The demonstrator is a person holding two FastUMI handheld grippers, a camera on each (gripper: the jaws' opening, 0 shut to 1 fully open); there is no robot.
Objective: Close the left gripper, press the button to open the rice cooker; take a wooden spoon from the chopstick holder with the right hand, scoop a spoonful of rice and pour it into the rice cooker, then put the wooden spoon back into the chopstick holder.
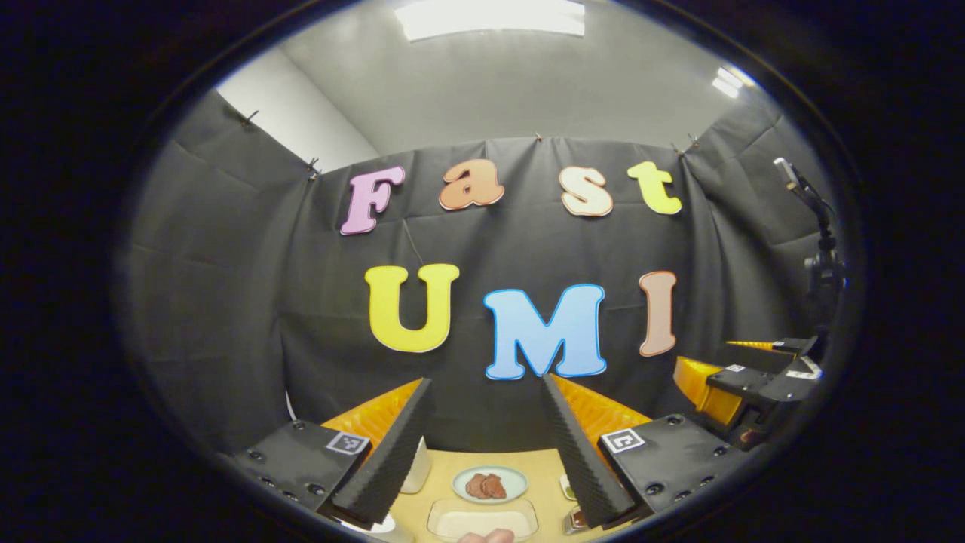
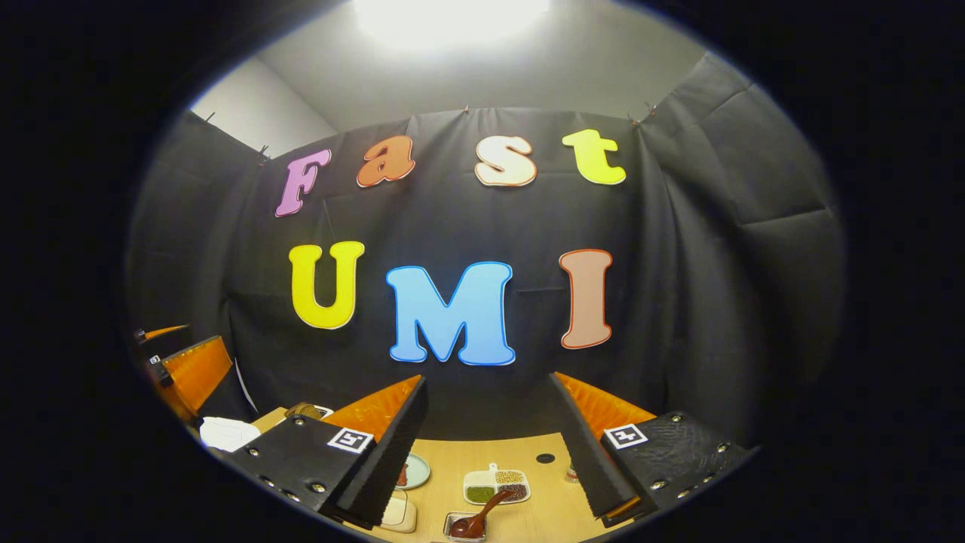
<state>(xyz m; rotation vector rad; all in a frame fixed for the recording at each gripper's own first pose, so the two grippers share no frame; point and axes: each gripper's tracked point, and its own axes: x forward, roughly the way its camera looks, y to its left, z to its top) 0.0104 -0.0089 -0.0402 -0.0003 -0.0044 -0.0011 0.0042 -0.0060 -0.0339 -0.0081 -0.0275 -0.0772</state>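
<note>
Black cloth wall (image 1: 226, 302), grey ceiling w/ light panel (image 1: 490, 16), wood table (image 2: 543, 498).

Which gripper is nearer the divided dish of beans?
Right, as far as these views tell. The divided dish lies on the table between the right gripper fingers; from the left gripper, open too, it sits off to the right.

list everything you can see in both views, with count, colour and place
table: 1, light wood, below both grippers
plate: 1, pale green, brown food on it, table centre
divided dish: 1, white, holding green and brown grains, table centre
wooden spoon: 1, dark reddish brown, in a small tray at the near edge
shallow tray: 1, clear, near edge, before the plate
left gripper: 1, open, above the table
right gripper: 1, open, above the table
</note>
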